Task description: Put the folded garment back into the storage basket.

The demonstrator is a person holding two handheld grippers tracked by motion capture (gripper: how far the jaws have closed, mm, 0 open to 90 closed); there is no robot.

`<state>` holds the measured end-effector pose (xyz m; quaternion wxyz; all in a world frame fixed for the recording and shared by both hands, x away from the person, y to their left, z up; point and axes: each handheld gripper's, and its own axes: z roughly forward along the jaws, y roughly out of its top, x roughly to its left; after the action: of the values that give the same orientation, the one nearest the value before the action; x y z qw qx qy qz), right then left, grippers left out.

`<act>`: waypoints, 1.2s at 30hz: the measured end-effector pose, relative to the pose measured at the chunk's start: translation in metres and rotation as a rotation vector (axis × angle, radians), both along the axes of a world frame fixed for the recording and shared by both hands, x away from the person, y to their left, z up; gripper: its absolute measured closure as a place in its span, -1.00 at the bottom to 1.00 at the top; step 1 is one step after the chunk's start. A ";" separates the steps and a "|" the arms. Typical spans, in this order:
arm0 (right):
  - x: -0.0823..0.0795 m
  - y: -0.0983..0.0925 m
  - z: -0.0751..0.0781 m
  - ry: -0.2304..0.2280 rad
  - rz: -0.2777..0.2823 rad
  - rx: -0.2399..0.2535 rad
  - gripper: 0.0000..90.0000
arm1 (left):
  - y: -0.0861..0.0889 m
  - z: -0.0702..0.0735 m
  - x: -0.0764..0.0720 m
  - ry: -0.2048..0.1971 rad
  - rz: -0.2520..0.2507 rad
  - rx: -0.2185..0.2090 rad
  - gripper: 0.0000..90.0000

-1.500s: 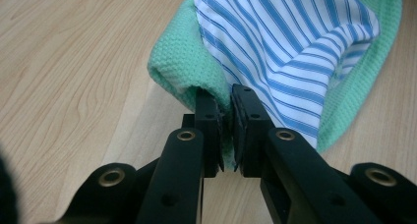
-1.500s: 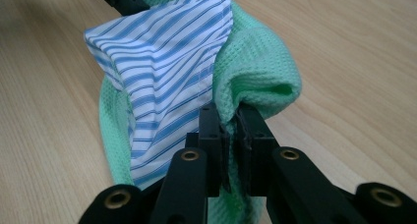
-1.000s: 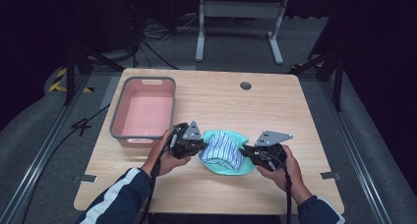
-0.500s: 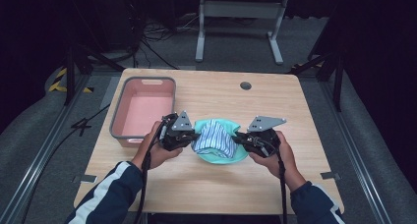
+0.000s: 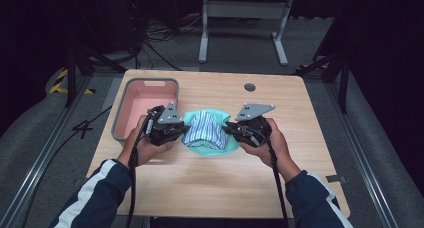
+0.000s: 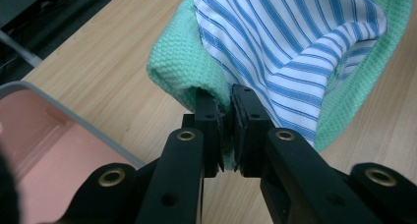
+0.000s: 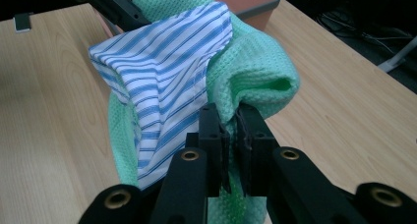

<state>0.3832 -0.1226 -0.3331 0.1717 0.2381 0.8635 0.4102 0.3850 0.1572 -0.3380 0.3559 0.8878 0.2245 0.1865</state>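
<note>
A green waffle-weave cloth with a blue-and-white striped cloth lying in it hangs between my two grippers above the middle of the table. My left gripper is shut on the green cloth's left edge, with the striped cloth just beyond its jaws. My right gripper is shut on the green cloth's right edge, and the striped cloth drapes to the left of its jaws. The bundle sags in the middle like a sling.
A grey bin with a pink inside stands at the table's left, just behind my left hand; its rim is close to the left gripper. A round cable hole sits at the back of the wooden table.
Both grippers have risen and moved away from the person toward the table's middle, lifting the green cloth with the striped cloth in it off the surface.
</note>
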 end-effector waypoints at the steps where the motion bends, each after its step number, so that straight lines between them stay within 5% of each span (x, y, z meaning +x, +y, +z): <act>1: 0.001 0.003 0.001 0.001 0.003 0.005 0.83 | 0.003 0.001 0.000 0.000 0.009 -0.007 0.83; 36: 0.046 0.108 0.013 -0.006 0.083 0.026 0.83 | 0.097 0.023 0.013 -0.041 0.214 0.009 0.83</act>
<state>0.4291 -0.0146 -0.3202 0.1540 0.2028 0.8667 0.4289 0.3975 0.2539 -0.3147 0.3344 0.8562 0.3100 0.2427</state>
